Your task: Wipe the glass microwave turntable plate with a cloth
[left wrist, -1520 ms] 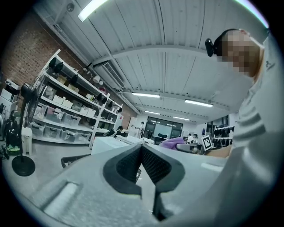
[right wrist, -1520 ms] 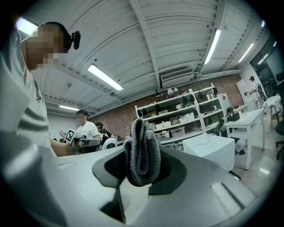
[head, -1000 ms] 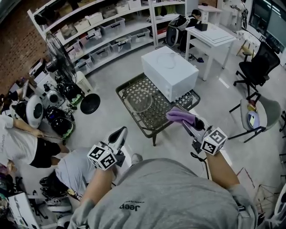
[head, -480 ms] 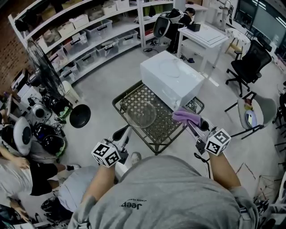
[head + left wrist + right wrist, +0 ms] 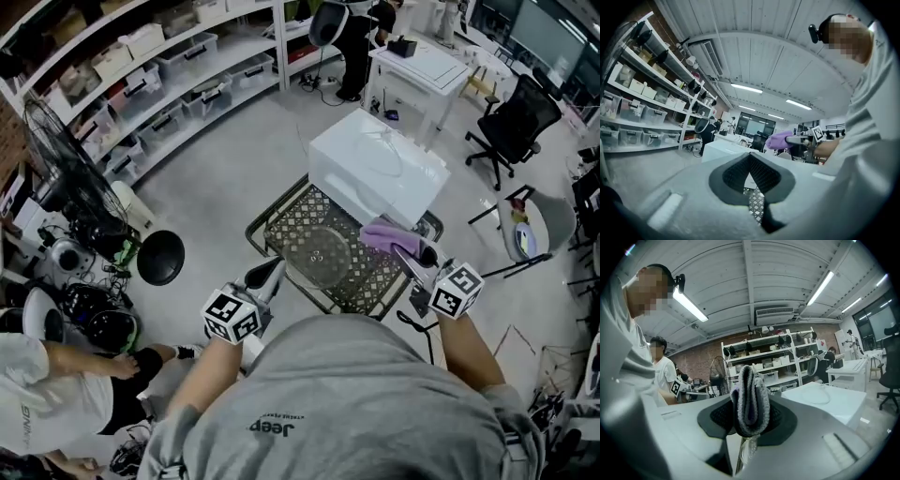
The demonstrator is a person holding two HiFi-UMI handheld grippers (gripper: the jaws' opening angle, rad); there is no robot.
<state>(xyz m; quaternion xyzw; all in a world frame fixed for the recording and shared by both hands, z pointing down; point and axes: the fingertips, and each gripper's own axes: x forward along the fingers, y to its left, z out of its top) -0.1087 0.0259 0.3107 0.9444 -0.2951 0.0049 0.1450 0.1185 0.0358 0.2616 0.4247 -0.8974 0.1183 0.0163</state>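
Observation:
The round glass turntable plate (image 5: 319, 255) lies flat on a dark lattice table (image 5: 281, 211), beside a white microwave (image 5: 378, 169). My right gripper (image 5: 401, 247) is held over the table's right side, next to the microwave, and is shut on a folded purple cloth (image 5: 382, 235). In the right gripper view the cloth (image 5: 750, 399) stands up between the jaws of that gripper (image 5: 749, 414). My left gripper (image 5: 270, 270) hovers at the table's near left edge, shut with nothing in it. In the left gripper view its pads (image 5: 761, 174) meet, and the cloth (image 5: 779, 139) shows beyond.
A standing fan (image 5: 66, 178) and shelves of plastic boxes (image 5: 159, 66) are at the left. A white desk (image 5: 422, 66) and a black office chair (image 5: 511, 127) stand behind the microwave. A grey chair (image 5: 548, 220) is at the right, and a person (image 5: 47, 394) crouches at the lower left.
The view has closed in on the table. Both grippers are now nearer to the plate, with the cloth still held in the right one.

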